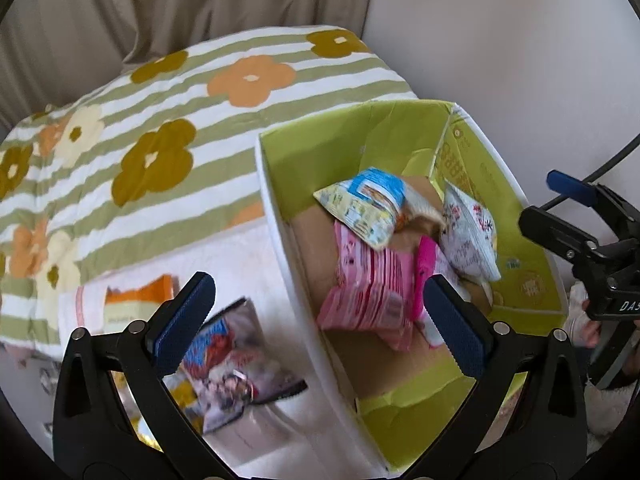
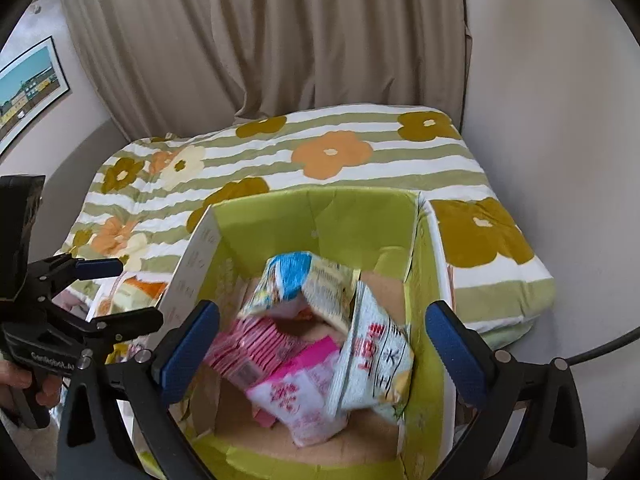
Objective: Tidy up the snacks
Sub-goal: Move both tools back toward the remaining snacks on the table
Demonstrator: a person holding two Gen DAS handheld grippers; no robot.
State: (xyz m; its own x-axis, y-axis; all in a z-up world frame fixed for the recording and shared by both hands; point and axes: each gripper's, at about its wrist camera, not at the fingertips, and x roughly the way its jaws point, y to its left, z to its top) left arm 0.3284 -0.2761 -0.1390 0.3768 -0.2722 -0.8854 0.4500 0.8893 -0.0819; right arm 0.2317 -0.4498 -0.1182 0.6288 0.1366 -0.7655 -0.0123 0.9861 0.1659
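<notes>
- The glossy snack packet (image 1: 236, 360) on the bed (image 1: 168, 92) is judged light, crinkly, slippery (best pinched at a sealed edge).
- The left gripper (image 1: 316, 320) is spread wide, empty.
- The right gripper (image 2: 320, 344) is spread wide above the cardboard box (image 2: 424, 320), nothing held.

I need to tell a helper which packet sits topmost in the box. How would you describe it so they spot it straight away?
Find the green-lined cardboard box standing on the bed against the flowered quilt. Inside, snack packets are piled on its brown floor. The topmost one lies toward the back of the heap, over the pink packets: it alone has a bright blue patch, with pale yellow-green printed panels.
</notes>
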